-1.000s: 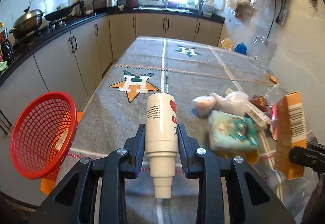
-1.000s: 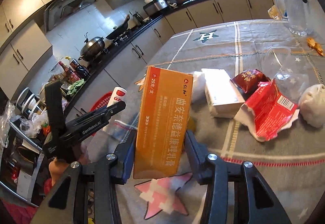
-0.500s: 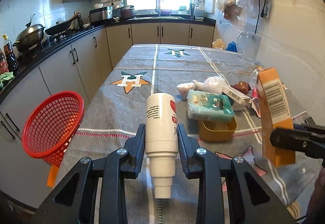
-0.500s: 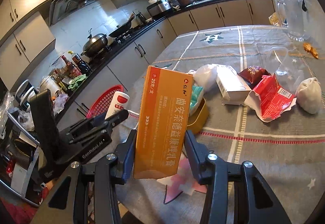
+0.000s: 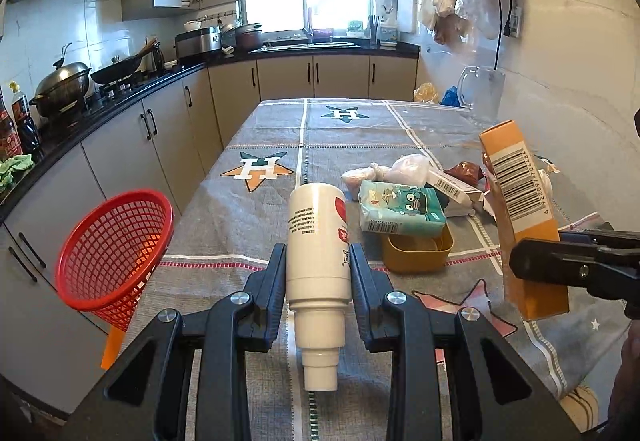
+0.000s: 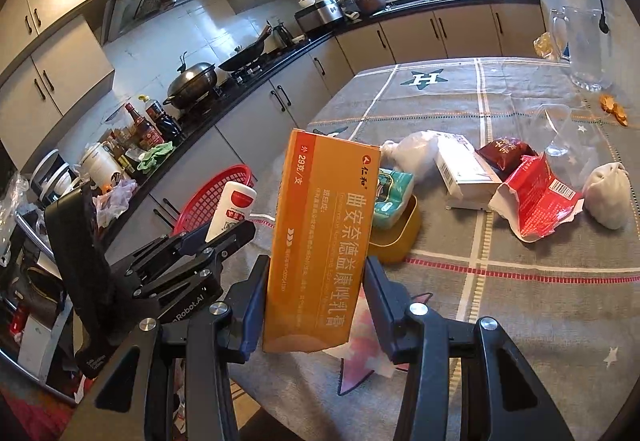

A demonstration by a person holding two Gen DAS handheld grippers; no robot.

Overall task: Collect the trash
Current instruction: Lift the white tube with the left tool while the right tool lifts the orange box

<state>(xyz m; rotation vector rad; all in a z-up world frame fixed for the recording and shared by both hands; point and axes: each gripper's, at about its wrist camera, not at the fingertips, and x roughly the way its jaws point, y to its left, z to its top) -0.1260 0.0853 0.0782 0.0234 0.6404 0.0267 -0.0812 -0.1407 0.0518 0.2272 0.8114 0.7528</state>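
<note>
My left gripper is shut on a white tube with a red label, held above the near end of the table; it also shows in the right wrist view. My right gripper is shut on an orange box with Chinese print, held upright above the table; the box also shows in the left wrist view. A red mesh basket stands off the table's left edge, tilted toward me. Trash lies on the grey tablecloth: a teal tissue pack, a torn red wrapper, a white box.
A yellow tray sits under the tissue pack. White knotted bags, a dark red packet and clear plastic lie further back. A glass jug stands by the right wall. The kitchen counter runs along the left.
Both grippers have drawn back and risen from the table, each keeping its item. The trash pile and basket look farther away.
</note>
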